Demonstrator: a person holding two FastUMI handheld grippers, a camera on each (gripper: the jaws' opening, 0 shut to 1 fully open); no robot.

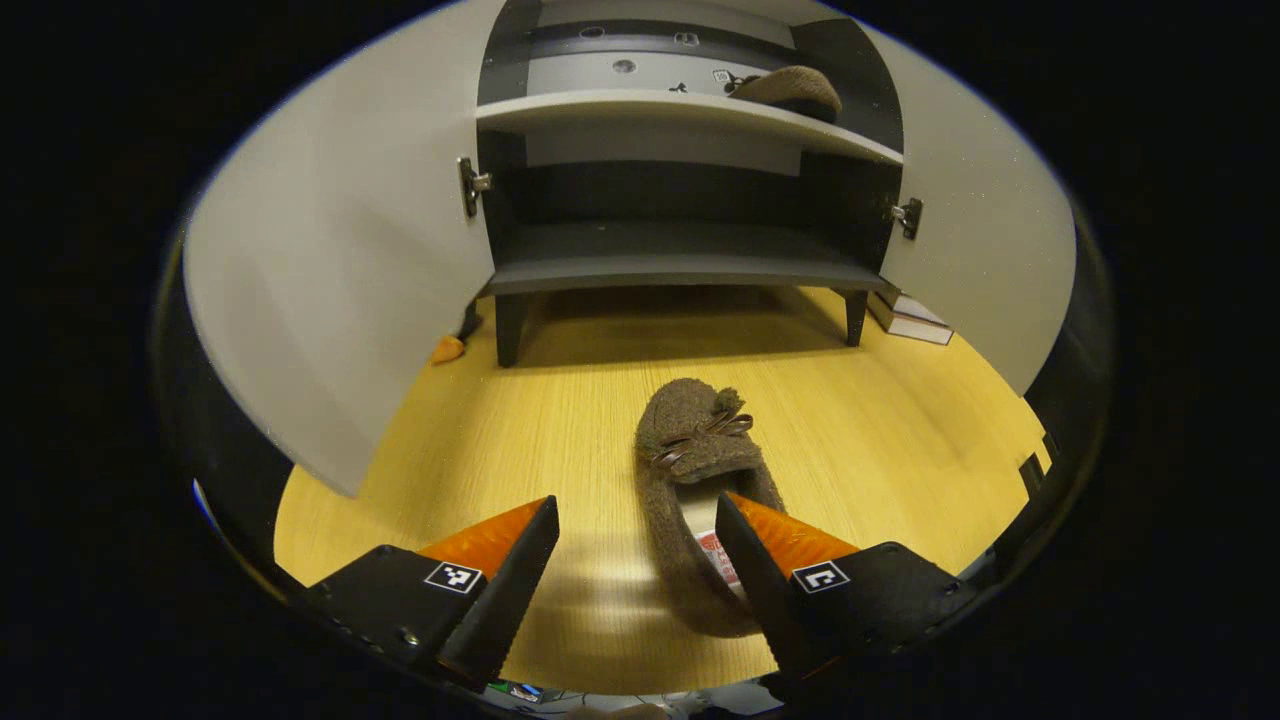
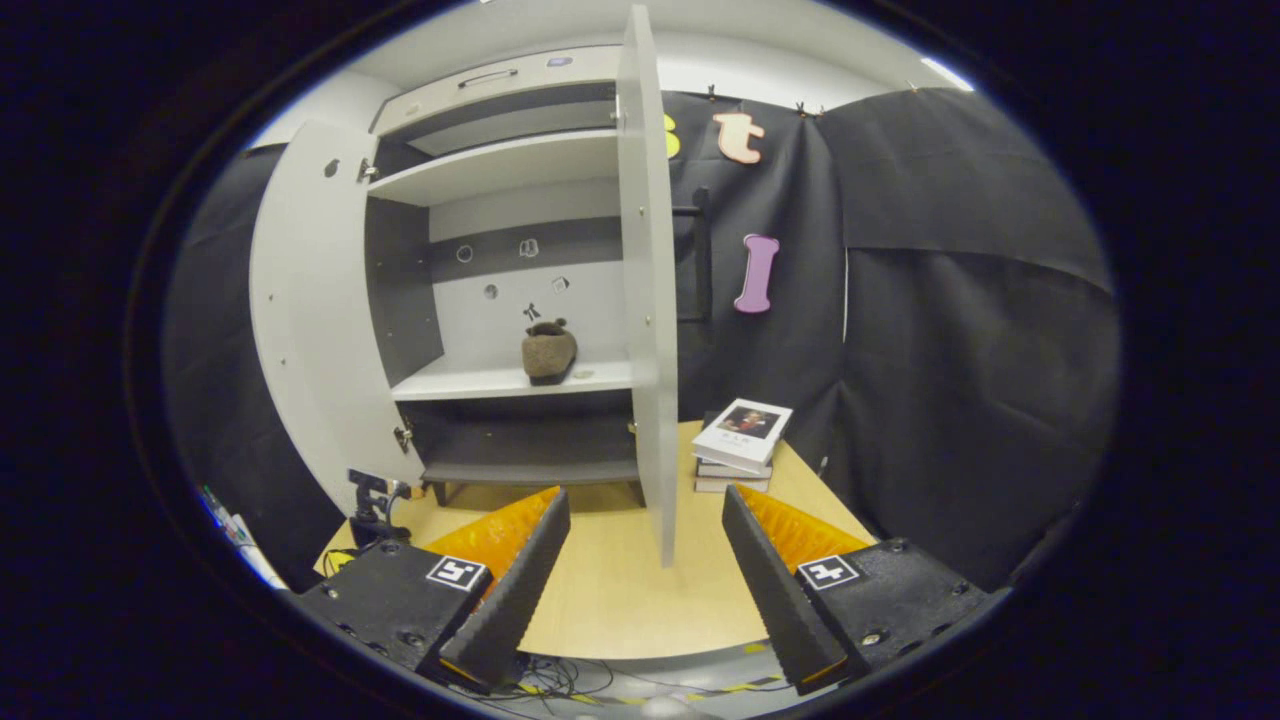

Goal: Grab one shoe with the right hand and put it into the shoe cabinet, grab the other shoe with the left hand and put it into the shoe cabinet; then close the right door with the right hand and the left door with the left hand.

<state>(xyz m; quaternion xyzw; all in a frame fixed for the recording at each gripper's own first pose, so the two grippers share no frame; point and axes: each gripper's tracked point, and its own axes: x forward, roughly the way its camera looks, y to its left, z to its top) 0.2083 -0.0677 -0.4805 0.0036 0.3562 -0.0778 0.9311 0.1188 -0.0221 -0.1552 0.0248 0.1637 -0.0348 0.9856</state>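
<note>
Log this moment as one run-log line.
stage: second shoe pickup | left gripper: open, at slipper on table | right gripper: open, empty | first slipper: shelved | doors: open

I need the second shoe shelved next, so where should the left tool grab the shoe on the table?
Grip the shoe across its heel-end side wall, coming from behind and above. The heel faces the left tool, the opening faces up, and one finger already hangs over that opening.

the wooden bench (image 1: 560,420) in front of me carries the shoe cabinet (image 1: 680,270) at upper centre, one brown shoe (image 1: 690,470) at lower centre, and a stack of books (image 2: 740,445) right of the cabinet. the cabinet's middle shelf (image 2: 500,380) holds the other shoe (image 2: 548,352).
</note>
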